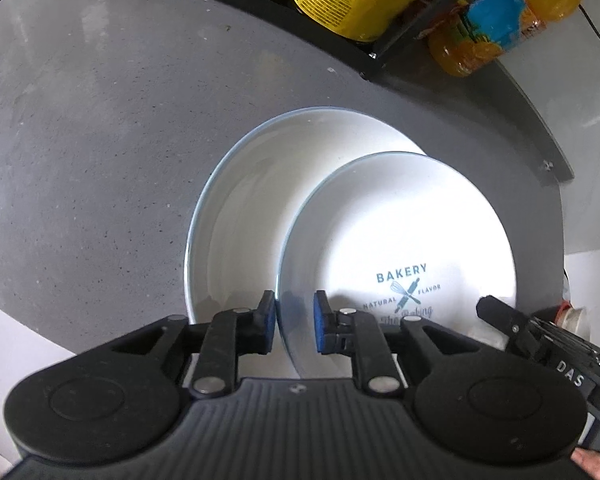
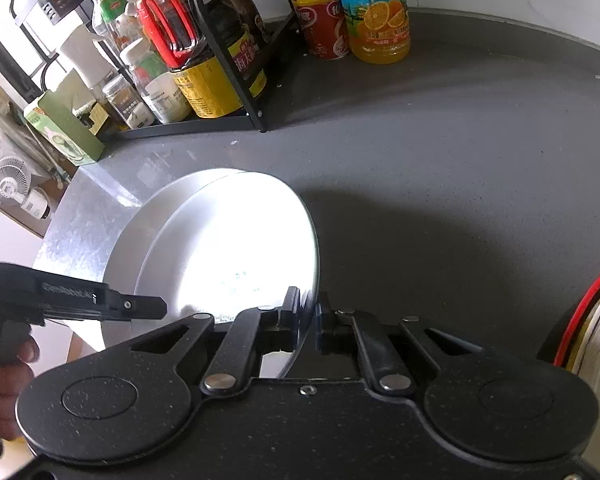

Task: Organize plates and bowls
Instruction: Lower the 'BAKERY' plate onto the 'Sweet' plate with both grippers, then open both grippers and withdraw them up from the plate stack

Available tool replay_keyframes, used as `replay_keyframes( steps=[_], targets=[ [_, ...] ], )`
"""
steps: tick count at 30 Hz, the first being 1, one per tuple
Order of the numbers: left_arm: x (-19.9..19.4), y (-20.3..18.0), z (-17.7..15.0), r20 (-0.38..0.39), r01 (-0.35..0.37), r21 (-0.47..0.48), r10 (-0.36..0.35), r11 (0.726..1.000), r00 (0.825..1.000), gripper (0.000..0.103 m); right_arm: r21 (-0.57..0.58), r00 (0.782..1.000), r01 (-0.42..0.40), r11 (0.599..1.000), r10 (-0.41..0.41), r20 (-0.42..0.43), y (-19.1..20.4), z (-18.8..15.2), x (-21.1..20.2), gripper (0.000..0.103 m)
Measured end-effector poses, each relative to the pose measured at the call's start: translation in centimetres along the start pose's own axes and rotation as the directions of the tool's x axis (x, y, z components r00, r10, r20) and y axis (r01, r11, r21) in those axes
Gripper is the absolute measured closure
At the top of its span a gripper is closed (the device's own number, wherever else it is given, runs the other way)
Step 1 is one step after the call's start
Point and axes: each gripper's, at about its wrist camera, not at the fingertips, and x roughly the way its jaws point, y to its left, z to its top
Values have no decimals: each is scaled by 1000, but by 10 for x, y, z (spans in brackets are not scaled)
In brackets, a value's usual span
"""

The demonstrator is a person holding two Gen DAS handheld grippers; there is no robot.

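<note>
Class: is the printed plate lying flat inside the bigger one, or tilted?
Tilted. The printed plate has one edge raised between the left gripper pads, above the bigger plate.

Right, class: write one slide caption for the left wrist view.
Left gripper straddles the rim of the Bakery plate, stacked on a larger plate on the grey counter.

Dark grey speckled countertop [image 2: 440, 168]. Directly on it: large white plate [image 1: 236, 216] near front edge; black wire rack [image 2: 236, 120] of bottles at back; orange juice bottle [image 2: 376, 12] and red can [image 2: 324, 28] beside rack; green box [image 2: 64, 128].
</note>
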Motion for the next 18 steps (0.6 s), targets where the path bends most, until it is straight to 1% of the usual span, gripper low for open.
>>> replay_keyframes(
  steps=[1, 2, 3, 5, 6, 7, 8, 10, 13, 15, 17, 18],
  targets=[
    [-3, 1, 1, 2, 6, -2, -6, 1000, 1000, 74, 3, 1000, -4, 1000, 4, 1, -1, 0, 0, 96],
    [-7, 1, 3, 7, 7, -4, -7, 1000, 1000, 63, 6, 1000, -7, 1000, 7, 1, -2, 0, 0, 96],
    [-12, 2, 4, 17, 3, -5, -3, 1000, 1000, 57, 7, 1000, -8, 1000, 8, 2, -2, 0, 0, 96],
    [-21, 2, 7, 38, -4, -2, 4, 1000, 999, 38, 11, 1000, -8, 1000, 8, 4, -2, -1, 0, 96],
    [-25, 2, 8, 45, -5, -1, 5, 1000, 999, 36, 14, 1000, -7, 1000, 7, 4, -2, -1, 1, 96],
    [-29, 2, 10, 45, -2, -1, 2, 1000, 999, 31, 16, 1000, -6, 1000, 6, 4, -1, -1, 2, 96],
    [-31, 1, 11, 43, -1, -2, 1, 1000, 999, 28, 18, 1000, -3, 1000, 3, 6, -1, -2, 1, 96],
    [-36, 1, 14, 58, -13, 5, 12, 1000, 998, 25, 17, 1000, 5, 1000, -5, 10, 0, -2, 1, 96],
    [-36, -2, 14, 83, -85, 40, 82, 996, 993, 23, 8, 1000, 13, 1000, -13, 13, 1, -2, 2, 95],
    [-31, -1, 14, 84, -119, 47, 114, 992, 990, 23, 3, 1000, 17, 1000, -17, 10, 2, -1, 3, 95],
    [-21, 2, 13, 61, -138, 55, 135, 989, 989, 23, -1, 1000, 22, 1000, -22, 6, 2, 0, 5, 94],
    [-14, 3, 13, 29, -172, 51, 171, 984, 985, 23, -4, 1000, 29, 1000, -29, 4, 3, 0, 5, 94]
  ],
)
